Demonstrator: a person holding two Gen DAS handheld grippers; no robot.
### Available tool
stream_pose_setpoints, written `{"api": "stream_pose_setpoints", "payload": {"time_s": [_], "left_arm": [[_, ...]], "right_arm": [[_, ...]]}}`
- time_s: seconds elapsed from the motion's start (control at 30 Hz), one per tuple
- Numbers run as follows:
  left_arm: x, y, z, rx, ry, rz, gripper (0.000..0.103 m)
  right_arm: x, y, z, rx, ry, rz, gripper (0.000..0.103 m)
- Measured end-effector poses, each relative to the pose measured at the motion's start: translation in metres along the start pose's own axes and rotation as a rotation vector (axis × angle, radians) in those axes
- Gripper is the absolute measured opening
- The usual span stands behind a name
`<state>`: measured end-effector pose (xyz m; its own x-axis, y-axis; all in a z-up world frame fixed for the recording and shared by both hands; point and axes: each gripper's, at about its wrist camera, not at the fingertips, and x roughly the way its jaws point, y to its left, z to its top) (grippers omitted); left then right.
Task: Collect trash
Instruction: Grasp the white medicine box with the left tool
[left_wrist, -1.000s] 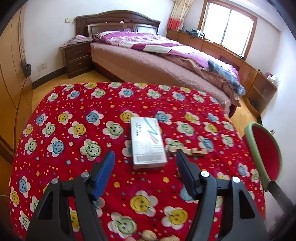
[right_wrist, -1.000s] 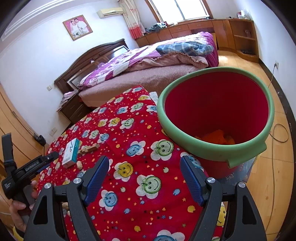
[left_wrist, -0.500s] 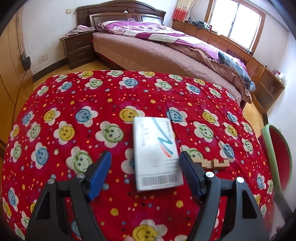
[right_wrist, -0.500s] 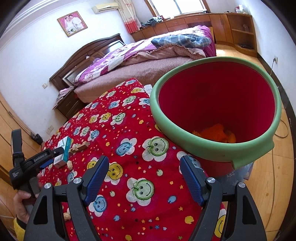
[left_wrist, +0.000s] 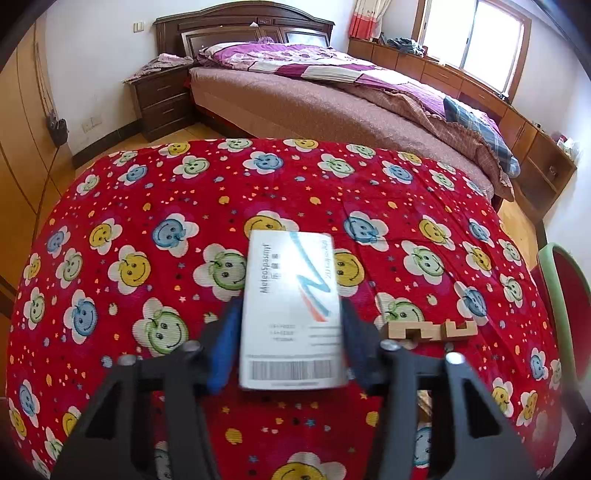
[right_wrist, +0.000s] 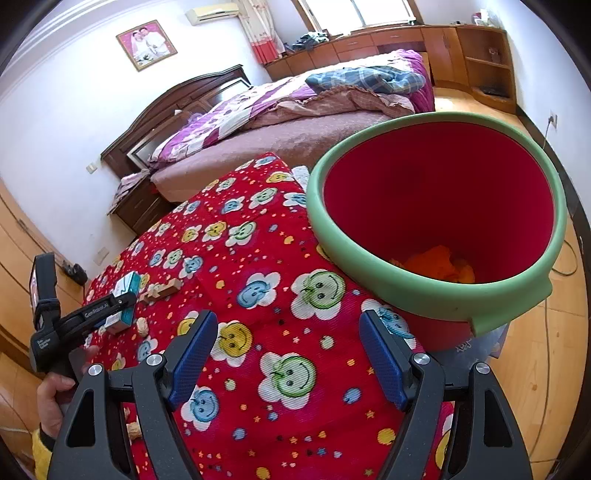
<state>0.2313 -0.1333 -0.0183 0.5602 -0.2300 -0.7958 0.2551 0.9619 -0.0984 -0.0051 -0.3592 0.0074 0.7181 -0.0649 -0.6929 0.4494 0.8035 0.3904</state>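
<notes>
Left tongs (left_wrist: 290, 336) now tight around box (left_wrist: 291, 295).

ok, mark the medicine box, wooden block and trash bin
medicine box (left_wrist: 291, 295), left wrist view, middle of top face
wooden block (left_wrist: 430, 329), left wrist view, centre of notched piece
trash bin (right_wrist: 424, 291), right wrist view, green near rim

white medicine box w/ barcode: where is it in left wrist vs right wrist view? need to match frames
Left wrist: the white cardboard medicine box sits centre-low, between the blue pads of the left gripper, which are closed against its sides.
Right wrist: same box at far left, small, partly hidden by the left gripper.
Shared landmark: the notched wooden block, on the red cloth beside the box.
</notes>
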Motion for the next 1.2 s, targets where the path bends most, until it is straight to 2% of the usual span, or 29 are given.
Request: {"api": "stream_pose_setpoints", "payload": {"time_s": [0.07, 0.2, 0.53, 0.67, 0.83, 1.03, 1.2], "left_arm": [[-0.004, 0.006, 0.001, -0.019, -0.004, -0.026, 0.051], [-0.021, 0.015, 0.003, -0.011, -0.043, -0.012, 0.051], [-0.06, 0.075, 0.02, -0.046, -0.095, 0.101, 0.051], [-0.06, 0.102, 0.016, -0.101, -0.099, 0.115, 0.051], [-0.045, 0.123, 0.004, -0.173, -0.089, 0.097, 0.051], [-0.033, 0.128, -0.003, -0.19, -0.099, 0.08, 0.051], [-0.033, 0.127, -0.004, -0.179, -0.122, 0.069, 0.051]], "right_arm": [[-0.003, 0.003, 0.0, -0.007, -0.004, 0.003, 0.08], [-0.007, 0.013, 0.001, -0.023, -0.011, 0.015, 0.08], [0.002, 0.064, 0.013, -0.115, 0.005, 0.066, 0.08], [0.02, 0.091, 0.012, -0.158, 0.021, 0.072, 0.08], [0.051, 0.124, 0.008, -0.211, 0.067, 0.07, 0.08], [0.091, 0.157, 0.005, -0.268, 0.106, 0.031, 0.08], [0.117, 0.17, 0.003, -0.272, 0.131, -0.025, 0.08]]}}
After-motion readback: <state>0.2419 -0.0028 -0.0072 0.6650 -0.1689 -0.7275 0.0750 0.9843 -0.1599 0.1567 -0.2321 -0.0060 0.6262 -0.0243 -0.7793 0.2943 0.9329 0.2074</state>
